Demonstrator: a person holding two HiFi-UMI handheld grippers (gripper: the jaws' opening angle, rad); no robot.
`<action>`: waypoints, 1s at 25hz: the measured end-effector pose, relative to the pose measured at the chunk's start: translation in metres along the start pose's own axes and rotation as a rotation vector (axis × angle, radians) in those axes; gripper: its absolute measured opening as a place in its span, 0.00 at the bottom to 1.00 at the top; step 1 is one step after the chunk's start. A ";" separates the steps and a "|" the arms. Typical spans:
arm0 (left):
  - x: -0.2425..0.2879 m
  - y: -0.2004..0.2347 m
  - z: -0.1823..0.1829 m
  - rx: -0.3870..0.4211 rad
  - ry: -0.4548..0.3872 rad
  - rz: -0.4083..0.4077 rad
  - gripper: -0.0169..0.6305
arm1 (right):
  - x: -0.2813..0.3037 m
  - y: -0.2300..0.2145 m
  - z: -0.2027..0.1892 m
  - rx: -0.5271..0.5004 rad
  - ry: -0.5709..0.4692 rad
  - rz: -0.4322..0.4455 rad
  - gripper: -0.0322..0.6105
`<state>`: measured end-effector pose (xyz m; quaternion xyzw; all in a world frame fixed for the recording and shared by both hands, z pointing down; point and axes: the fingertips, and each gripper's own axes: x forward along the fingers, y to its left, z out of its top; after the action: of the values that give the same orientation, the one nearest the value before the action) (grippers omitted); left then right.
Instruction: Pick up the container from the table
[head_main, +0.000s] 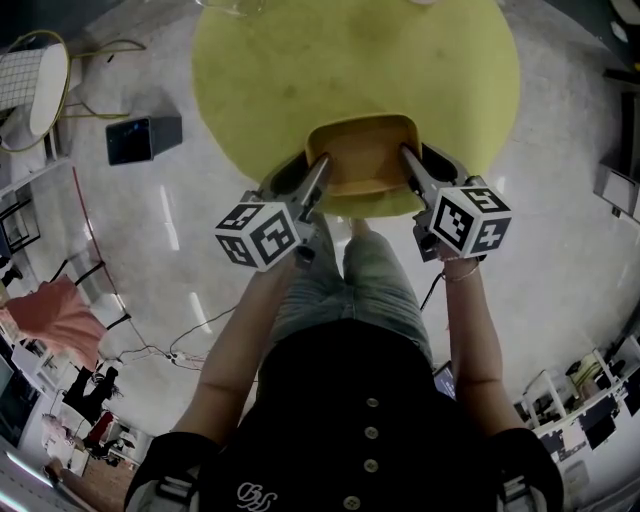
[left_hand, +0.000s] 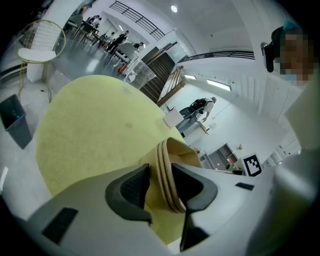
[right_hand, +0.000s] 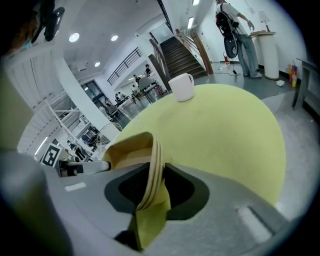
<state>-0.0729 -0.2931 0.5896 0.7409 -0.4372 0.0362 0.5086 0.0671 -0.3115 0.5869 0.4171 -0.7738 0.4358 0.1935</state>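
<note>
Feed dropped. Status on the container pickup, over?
Right gripper shut on container wall. Left gripper straddles opposite wall, gap showing. Container at table edge; cup far side, clear.

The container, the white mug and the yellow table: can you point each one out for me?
container (head_main: 362, 158), head view, on its inner floor.
white mug (right_hand: 181, 88), right gripper view, on its side wall.
yellow table (head_main: 300, 70), head view, on bare tabletop beyond the container.
</note>
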 end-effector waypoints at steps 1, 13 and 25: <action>-0.001 0.000 0.002 0.005 -0.006 0.003 0.24 | -0.001 0.001 0.001 0.005 -0.008 0.001 0.17; -0.024 -0.021 0.042 0.079 -0.100 -0.018 0.21 | -0.024 0.032 0.019 -0.022 -0.100 0.013 0.16; -0.054 -0.067 0.098 0.186 -0.196 -0.101 0.20 | -0.063 0.075 0.075 -0.093 -0.260 0.052 0.16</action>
<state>-0.0991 -0.3301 0.4672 0.8060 -0.4416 -0.0217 0.3936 0.0470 -0.3239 0.4662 0.4405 -0.8222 0.3465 0.0996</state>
